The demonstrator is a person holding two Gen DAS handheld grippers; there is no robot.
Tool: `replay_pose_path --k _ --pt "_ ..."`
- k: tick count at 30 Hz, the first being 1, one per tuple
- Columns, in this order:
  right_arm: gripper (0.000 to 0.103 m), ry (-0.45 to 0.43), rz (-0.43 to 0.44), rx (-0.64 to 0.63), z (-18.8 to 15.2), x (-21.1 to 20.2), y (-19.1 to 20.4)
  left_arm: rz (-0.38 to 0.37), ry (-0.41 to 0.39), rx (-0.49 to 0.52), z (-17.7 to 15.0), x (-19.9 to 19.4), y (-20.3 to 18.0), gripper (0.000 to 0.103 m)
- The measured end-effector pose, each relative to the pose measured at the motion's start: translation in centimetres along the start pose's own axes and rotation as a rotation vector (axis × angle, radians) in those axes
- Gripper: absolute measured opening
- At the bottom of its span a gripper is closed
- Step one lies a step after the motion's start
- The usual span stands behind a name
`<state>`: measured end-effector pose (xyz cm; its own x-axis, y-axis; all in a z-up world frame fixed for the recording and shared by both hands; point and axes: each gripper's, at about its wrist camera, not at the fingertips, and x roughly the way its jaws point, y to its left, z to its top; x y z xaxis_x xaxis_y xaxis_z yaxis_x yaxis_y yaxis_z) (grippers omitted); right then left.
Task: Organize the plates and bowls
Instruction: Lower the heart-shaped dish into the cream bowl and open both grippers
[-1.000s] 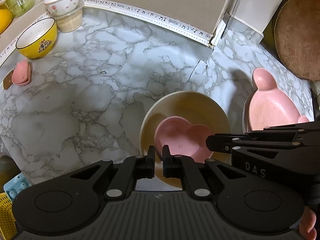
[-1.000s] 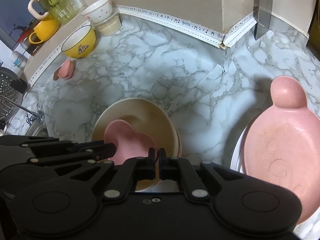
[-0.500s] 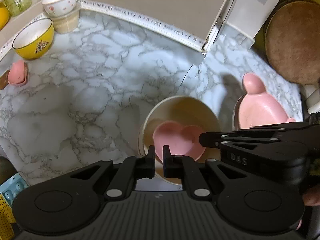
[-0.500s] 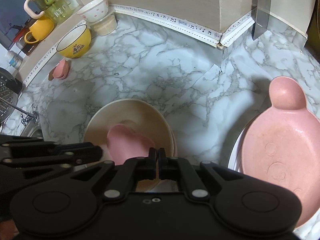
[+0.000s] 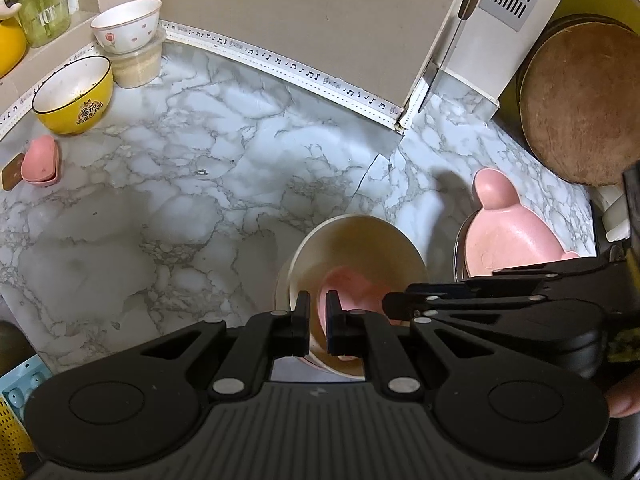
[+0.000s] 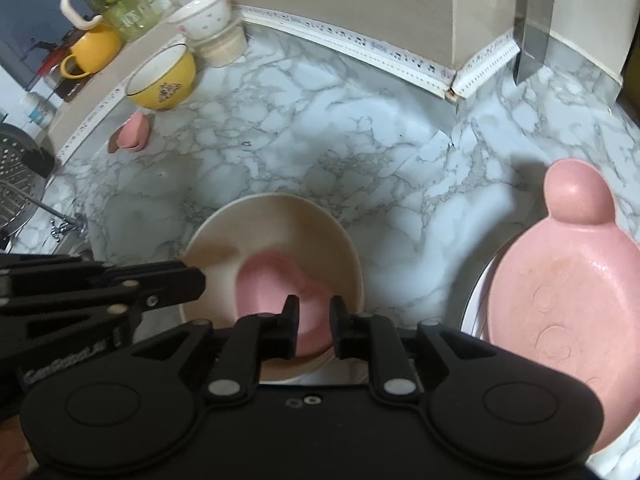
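Right wrist: pink dish in cream bowl, between parted right tongs.

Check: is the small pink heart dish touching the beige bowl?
Touching. The right wrist view shows the pink heart dish lying inside the beige bowl, resting on its inner surface.

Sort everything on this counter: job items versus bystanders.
Job: cream bowl, small pink dish inside it, pink bear-shaped plate, yellow bowl, white flowered bowl.
Bystanders: yellow mug, green pitcher, round wooden board.
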<state>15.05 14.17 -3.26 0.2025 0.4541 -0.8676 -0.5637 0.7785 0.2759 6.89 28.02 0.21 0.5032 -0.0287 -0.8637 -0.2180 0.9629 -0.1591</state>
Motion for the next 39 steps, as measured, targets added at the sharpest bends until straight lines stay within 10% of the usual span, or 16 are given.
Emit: replay_pose_path --k 26,33,39 --pt "0.070 -0.154 0.003 -0.143 -0.7 -4.6 -0.8 0.037 -0.175 0.022 -1.8 -2.5 -0.2 0.011" --pt "0.073 -0.139 0.013 -0.113 0.2 -3.7 -1.7 0.041 -0.172 -0.054 -2.3 -1.4 0.7 0.066" --pt "0.072 -0.100 0.009 -0.072 1.1 -1.7 -2.7 0.030 -0.099 -0.163 -2.5 1.0 1.6 0.067"
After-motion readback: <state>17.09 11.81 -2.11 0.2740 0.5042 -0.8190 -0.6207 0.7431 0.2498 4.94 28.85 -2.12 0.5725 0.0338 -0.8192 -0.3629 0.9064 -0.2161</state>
